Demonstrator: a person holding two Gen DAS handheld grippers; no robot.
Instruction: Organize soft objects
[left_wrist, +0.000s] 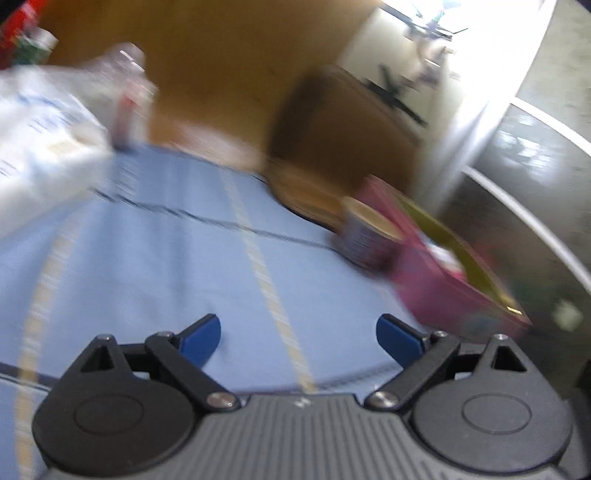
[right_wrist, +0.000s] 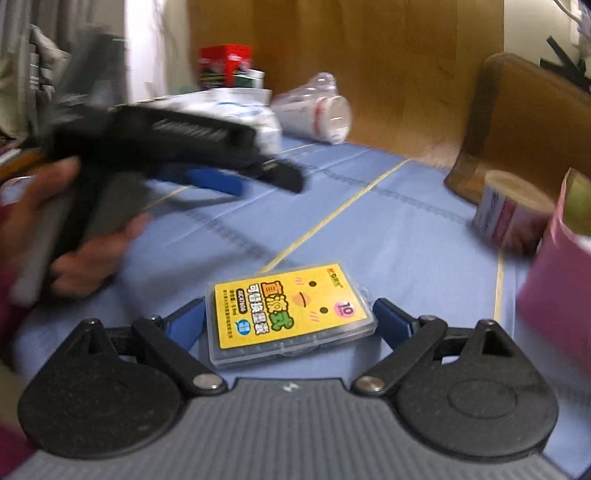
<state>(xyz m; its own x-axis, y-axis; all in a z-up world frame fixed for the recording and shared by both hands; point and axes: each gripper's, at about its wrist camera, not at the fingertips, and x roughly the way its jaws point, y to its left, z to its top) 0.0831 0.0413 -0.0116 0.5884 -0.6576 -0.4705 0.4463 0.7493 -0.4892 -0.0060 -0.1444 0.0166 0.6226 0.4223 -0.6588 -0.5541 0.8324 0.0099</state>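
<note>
Where a blue cloth (right_wrist: 388, 229) covers the surface, pointing down at it with the right gripper (right_wrist: 290, 314), jaws spread about as wide as possible. Between those jaws, flat on the cloth: a clear plastic case (right_wrist: 288, 332) with a yellow printed label. Not clamped, with the left pad just beside the case's edge and the right pad a little apart from it.

Also wide apart on the left gripper (left_wrist: 297, 328): jaws over bare cloth, nothing between them, nothing held. In the right wrist view, blurred and off to the left, wrapped around that gripper's handle: a hand (right_wrist: 85, 243).

Toward the right edge of the cloth, near the case but not touching it: a pink box (right_wrist: 554, 295). Just beside the box, on its far side: a small tub (right_wrist: 509, 206) with a cream lid; touching or not, cannot tell through the blur. Behind both: a wooden chair (right_wrist: 517, 122).

Along the far side of the surface, well apart from the case: a stack of clear plastic cups (right_wrist: 317, 110) lying on its side, next to a crumpled white plastic bag (right_wrist: 240, 107). Behind the bag: a red box (right_wrist: 225, 62).
</note>
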